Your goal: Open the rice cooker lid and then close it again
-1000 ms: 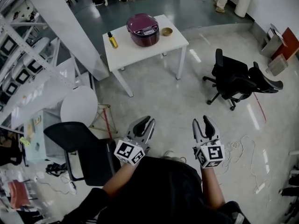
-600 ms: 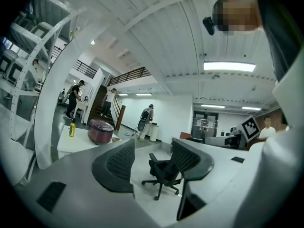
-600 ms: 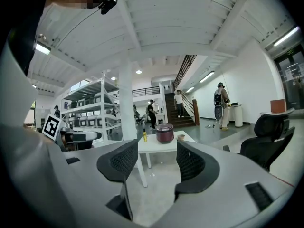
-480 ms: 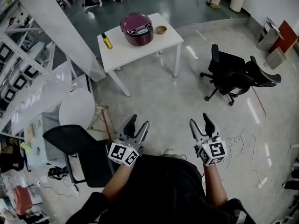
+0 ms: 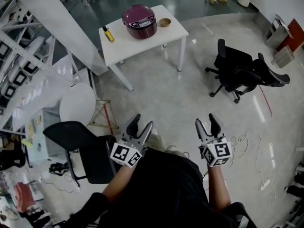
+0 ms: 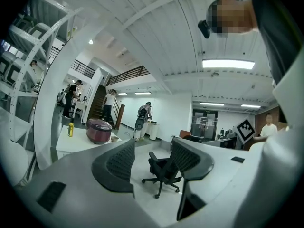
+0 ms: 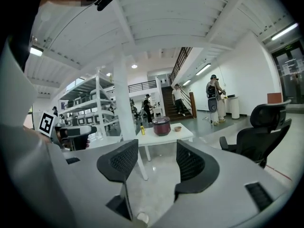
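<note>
A dark red rice cooker (image 5: pixel 139 21) with its lid down stands on a white table (image 5: pixel 142 42) far across the floor; it also shows small as the rice cooker (image 6: pixel 99 130) in the left gripper view and the rice cooker (image 7: pixel 161 126) in the right gripper view. My left gripper (image 5: pixel 141 126) is held near my body, jaws open and empty. My right gripper (image 5: pixel 206 123) is beside it, also open with nothing between its fingers. Both are far from the cooker.
On the table stand a yellow bottle (image 5: pixel 108 34) and a small bowl (image 5: pixel 165 22). A black office chair (image 5: pixel 242 75) stands at the right, another black chair (image 5: pixel 80 148) and a round white table (image 5: pixel 78 104) at my left. White racks (image 5: pixel 23 65) line the left side. Cables (image 5: pixel 247 148) lie on the floor.
Both grippers have opened from nearly shut to wide. The view has shifted a little, with the table and cooker now slightly higher in the head view.
</note>
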{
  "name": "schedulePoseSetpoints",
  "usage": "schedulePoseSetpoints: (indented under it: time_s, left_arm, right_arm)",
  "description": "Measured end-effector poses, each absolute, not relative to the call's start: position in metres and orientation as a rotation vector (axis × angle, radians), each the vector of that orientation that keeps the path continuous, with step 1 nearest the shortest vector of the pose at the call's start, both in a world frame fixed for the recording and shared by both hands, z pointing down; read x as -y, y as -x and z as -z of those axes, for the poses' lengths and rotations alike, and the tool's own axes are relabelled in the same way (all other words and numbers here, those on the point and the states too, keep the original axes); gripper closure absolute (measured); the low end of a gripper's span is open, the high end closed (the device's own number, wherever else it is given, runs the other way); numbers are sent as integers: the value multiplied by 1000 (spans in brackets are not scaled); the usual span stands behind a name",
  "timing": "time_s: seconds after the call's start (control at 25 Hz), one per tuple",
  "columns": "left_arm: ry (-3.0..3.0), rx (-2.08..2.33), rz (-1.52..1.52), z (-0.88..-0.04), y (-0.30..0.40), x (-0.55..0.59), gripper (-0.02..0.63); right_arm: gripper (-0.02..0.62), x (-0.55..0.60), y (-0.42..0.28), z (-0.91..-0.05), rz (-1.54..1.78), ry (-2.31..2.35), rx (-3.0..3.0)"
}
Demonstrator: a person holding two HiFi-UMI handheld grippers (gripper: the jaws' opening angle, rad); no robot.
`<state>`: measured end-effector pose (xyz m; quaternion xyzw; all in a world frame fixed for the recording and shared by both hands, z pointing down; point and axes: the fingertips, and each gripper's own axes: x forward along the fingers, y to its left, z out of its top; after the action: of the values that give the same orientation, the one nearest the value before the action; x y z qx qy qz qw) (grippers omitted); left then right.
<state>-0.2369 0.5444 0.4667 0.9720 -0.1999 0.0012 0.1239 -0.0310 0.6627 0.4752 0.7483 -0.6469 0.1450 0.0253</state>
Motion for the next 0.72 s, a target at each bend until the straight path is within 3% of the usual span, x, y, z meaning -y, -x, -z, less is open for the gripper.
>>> schedulePoseSetpoints:
  time_s: [0.72]
  left_arm:
    - [-2867, 414, -4, -477, 138, -500, 377]
  right_arm:
    - [375, -625, -31, -488, -495, -2346, 1904]
